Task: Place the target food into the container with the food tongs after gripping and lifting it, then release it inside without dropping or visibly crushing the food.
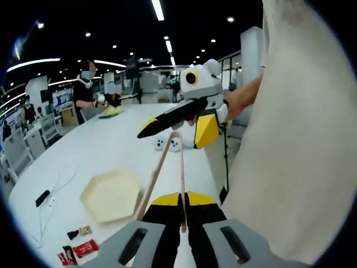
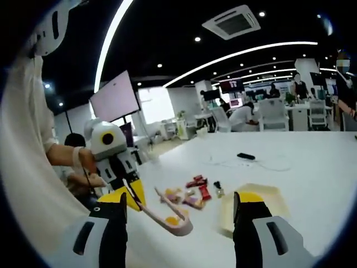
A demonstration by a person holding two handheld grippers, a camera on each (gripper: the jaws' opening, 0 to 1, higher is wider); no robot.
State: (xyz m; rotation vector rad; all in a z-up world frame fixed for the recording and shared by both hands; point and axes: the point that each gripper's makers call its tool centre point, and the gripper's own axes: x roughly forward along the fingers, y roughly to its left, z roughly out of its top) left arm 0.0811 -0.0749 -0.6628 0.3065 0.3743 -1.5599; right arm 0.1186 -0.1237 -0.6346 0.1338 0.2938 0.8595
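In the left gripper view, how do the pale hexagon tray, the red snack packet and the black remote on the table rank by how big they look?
1. Hexagon tray, by far the largest.
2 and 3. Red snack packet and black remote look much alike; the packet lies nearer the camera, so I would not rank them.

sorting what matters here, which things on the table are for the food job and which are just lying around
For the job:
food tongs, clamped in the left gripper
hexagonal container
small food pieces and red packets
right gripper, open

Lying about:
black remote
thin cable
white controllers
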